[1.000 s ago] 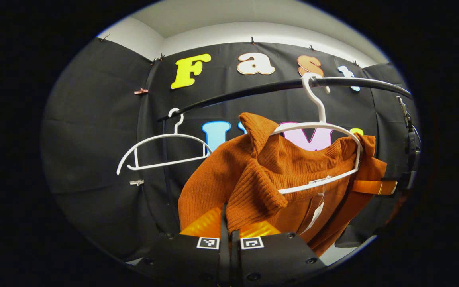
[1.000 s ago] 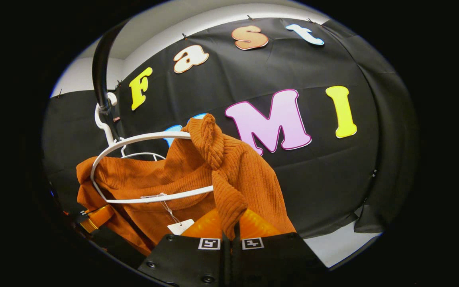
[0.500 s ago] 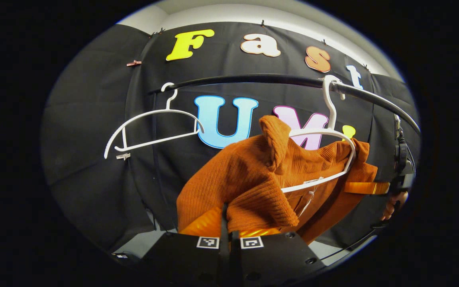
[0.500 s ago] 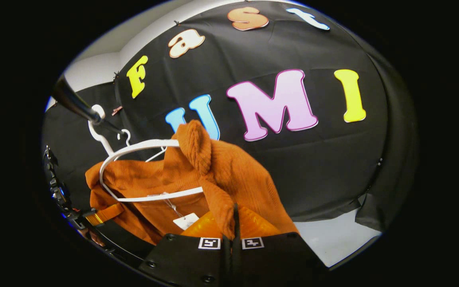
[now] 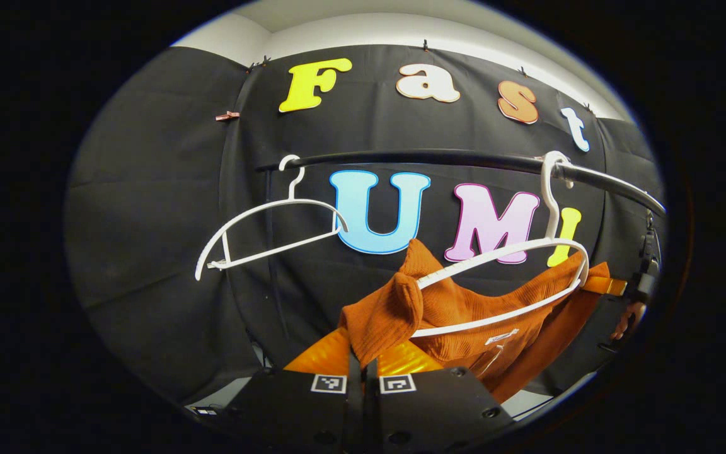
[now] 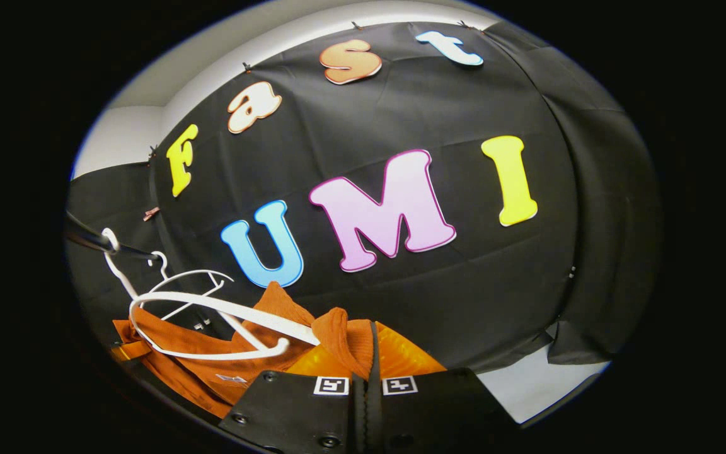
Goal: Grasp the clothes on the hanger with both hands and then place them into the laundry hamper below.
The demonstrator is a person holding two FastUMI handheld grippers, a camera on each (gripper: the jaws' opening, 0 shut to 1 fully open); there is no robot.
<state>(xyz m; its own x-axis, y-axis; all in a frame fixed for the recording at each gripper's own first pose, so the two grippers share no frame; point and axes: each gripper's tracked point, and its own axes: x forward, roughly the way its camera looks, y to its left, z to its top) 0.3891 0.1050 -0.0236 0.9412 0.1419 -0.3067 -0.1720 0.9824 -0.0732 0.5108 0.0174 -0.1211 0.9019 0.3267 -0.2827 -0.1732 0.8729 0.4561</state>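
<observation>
At the bottom centre of the left gripper view, the left tool (image 5: pixel 363 372) is seen closed, its orange fingers (image 5: pixel 322 356) pinched on a fold of the orange sweater (image 5: pixel 457 315). At the bottom centre of the right gripper view, the right tool (image 6: pixel 368 369) is likewise closed on a bunched fold of the same sweater (image 6: pixel 338 331), with cloth pressed between both fingers. Further out, at the right edge of the left gripper view, the other tool and part of a hand (image 5: pixel 628 318) can be made out beside the far end of the garment.

The sweater is held stretched between the two tools, its long axis running roughly from one tool to the other. It now hangs mostly below the white hanger (image 5: pixel 508 277), whose lower bar crosses the cloth in the lower right of the left gripper view; in the lower left of the right gripper view one hanger (image 6: pixel 212 321) tip appears bare. Whether the garment is wholly free cannot be told. The hanger is hooked on the black rail (image 5: pixel 438 157) above. A second, empty hanger (image 5: pixel 268 230) hangs at centre left.

The hamper lies somewhere below. The coming move is judged to turn on the cloth being drawn downward and away from the hanger, both tools being equally engaged. A snag on the lower bar is the likely risk.
</observation>
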